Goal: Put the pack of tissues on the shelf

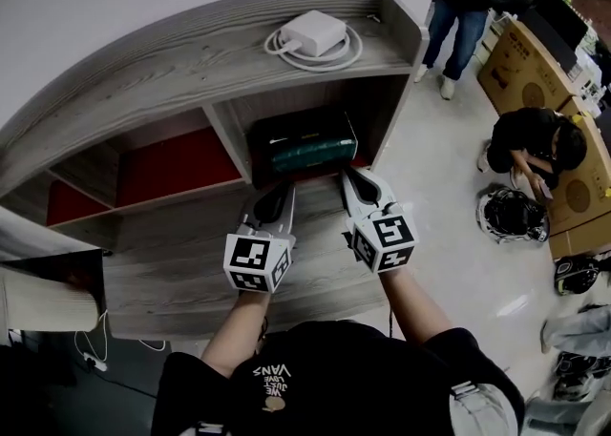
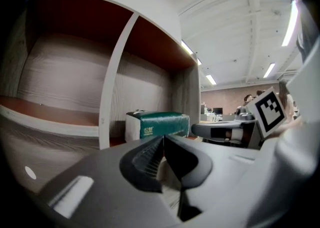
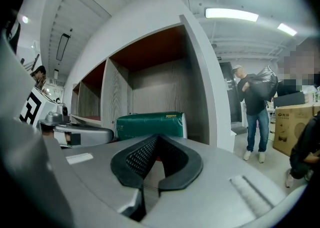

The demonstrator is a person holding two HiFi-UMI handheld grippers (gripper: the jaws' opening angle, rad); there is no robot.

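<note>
One green pack of tissues [image 1: 304, 143] sits in the shelf's [image 1: 172, 253] rightmost compartment; left gripper [image 1: 284, 191] and right gripper [image 1: 349, 181], both closed, hold nothing.

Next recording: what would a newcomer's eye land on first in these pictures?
The green pack of tissues in the right-hand compartment of the wooden shelf draws the eye first. Just in front of it, the left gripper and the right gripper are side by side, both shut and empty. A white power adapter with its coiled cable lies on the shelf's top.
</note>
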